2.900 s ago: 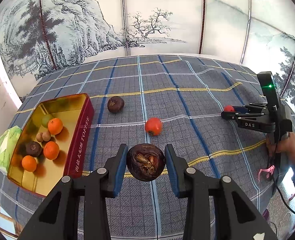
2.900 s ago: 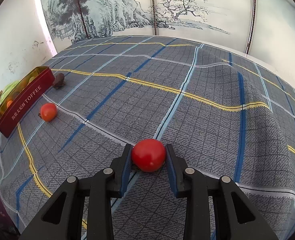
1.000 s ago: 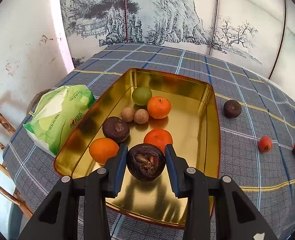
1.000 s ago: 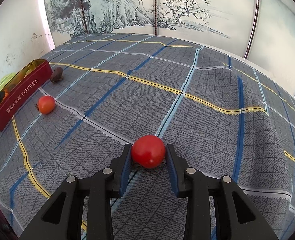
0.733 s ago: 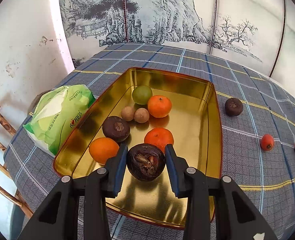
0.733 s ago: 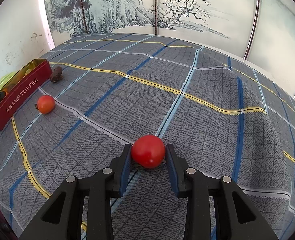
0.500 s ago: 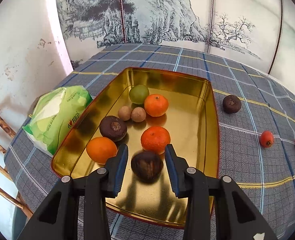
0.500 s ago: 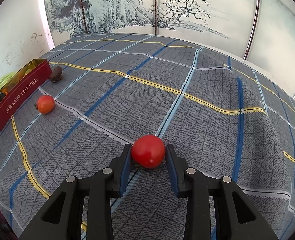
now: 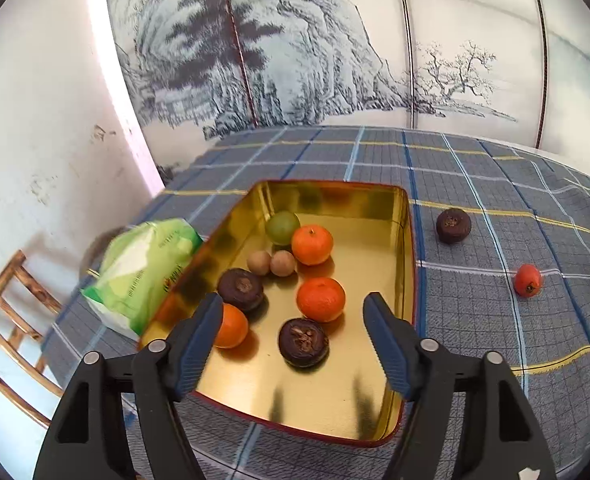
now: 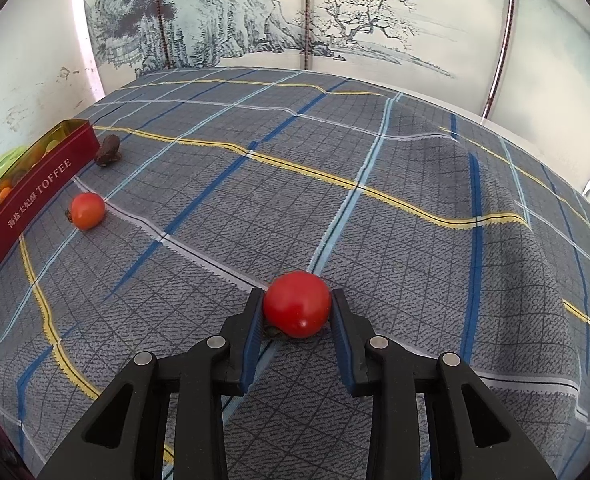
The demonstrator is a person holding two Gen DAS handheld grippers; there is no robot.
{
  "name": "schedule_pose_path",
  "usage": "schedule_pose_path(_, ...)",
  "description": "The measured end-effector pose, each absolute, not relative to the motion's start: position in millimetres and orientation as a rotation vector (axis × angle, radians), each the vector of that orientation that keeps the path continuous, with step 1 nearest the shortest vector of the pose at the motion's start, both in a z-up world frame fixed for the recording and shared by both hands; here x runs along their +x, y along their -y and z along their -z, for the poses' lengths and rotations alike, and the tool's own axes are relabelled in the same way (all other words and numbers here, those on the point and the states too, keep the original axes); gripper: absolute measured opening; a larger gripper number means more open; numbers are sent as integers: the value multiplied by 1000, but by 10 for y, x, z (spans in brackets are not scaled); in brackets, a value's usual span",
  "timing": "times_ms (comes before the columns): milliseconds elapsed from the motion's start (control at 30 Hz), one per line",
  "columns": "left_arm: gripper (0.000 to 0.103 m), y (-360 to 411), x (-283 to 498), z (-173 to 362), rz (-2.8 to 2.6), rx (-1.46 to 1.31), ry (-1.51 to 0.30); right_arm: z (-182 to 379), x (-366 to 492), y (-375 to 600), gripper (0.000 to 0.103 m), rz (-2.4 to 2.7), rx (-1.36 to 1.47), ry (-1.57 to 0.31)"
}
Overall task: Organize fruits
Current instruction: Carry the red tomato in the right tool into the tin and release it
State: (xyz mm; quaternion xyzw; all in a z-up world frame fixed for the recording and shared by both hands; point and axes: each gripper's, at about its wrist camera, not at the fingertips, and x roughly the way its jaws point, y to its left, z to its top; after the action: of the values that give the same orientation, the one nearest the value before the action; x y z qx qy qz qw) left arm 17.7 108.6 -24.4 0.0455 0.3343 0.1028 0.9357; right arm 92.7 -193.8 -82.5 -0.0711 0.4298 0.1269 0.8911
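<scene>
Left gripper (image 9: 293, 334): fingers apart, nothing held; dark fruit (image 9: 303, 342) lies between them in the gold tin (image 9: 409, 240), apparently deposited. Right gripper (image 10: 297, 314): fingers clamped on red tomato (image 10: 297, 304), ready for transfer off the desk (image 10: 375, 220).

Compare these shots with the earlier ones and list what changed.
The left gripper carried the dark brown fruit from the tablecloth over to the gold tin, opened and let it go; it now lies on the tin floor near the mandarins. The right gripper stayed shut on the red tomato. The orange tomato and other dark fruit have not moved.
</scene>
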Motion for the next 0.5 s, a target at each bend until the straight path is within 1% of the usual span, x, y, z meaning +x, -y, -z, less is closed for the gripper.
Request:
schedule_pose_path(167, 74, -1311, 91, 125, -299, 31, -646, 773, 889, 1958, 33, -268, -127, -891)
schedule_pose_path(233, 79, -1444, 54, 101, -343, -1, -644, 686, 840, 1884, 33, -304, -139, -873)
schedule_pose_path(367, 80, -1663, -16, 103, -370, -54, -662, 438, 744, 1627, 33, -382, -189, -822)
schedule_pose_path(500, 80, -1714, -113, 107, -381, -45, -661, 151, 758, 1251, 33, -501, -189, -776)
